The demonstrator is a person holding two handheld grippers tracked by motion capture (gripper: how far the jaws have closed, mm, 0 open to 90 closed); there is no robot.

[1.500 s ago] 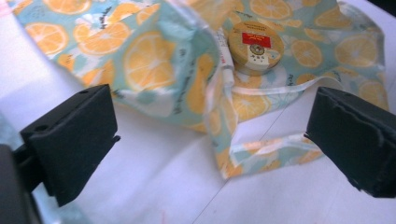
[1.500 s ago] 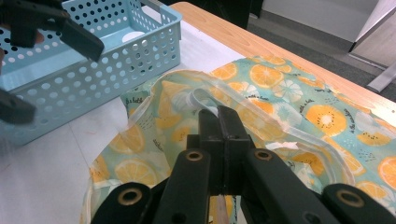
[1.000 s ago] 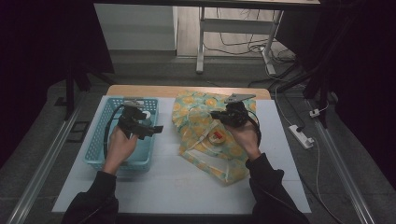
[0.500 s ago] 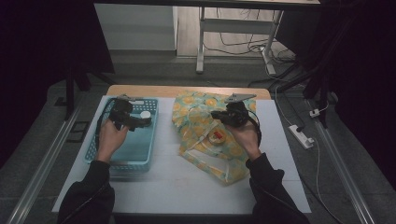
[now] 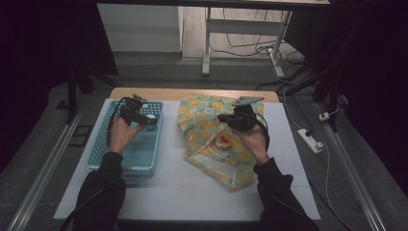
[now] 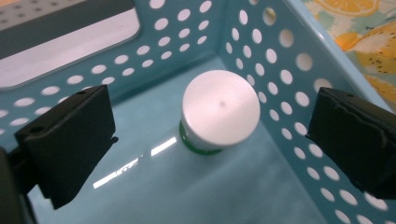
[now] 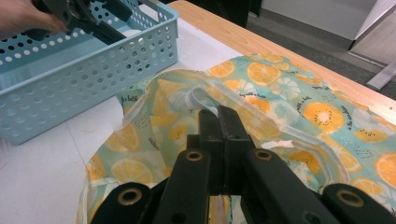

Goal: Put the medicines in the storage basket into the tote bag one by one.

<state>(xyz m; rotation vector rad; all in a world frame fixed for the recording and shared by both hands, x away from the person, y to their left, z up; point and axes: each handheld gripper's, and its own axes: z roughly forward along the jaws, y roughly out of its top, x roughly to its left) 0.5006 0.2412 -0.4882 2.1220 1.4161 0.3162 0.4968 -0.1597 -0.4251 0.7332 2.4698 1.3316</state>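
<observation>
A: Two tools are over the desk (image 5: 173, 187). Where is the left one?

B: The left tool (image 5: 139, 115) is at the far end of the blue basket (image 5: 122, 166), which stands on the left part of the desk. In the left gripper view, the left tool (image 6: 210, 140) has its jaws wide apart, and nothing touches them.

A: What is between the jaws?

B: A small jar (image 6: 219, 114) with a white lid and a green band below it. It stands upright on the basket floor (image 6: 196, 191), in a corner, close to the wall with the round holes. The jaws are on both sides of it but apart from it.

A: And the right tool?

B: The right tool (image 5: 231, 119) is above the bag (image 5: 207, 108), a cloth bag with orange and lemon slices printed on it, which lies in the middle of the desk, just beside the basket. In the right gripper view its jaws (image 7: 218, 123) are closed together. They seem to pinch the pale edge of the bag (image 7: 289, 88), but I cannot tell this for sure.

A: Is something inside the bag?

B: A small red thing (image 5: 224, 140) shows in the opening; it is too small to tell more.
</observation>
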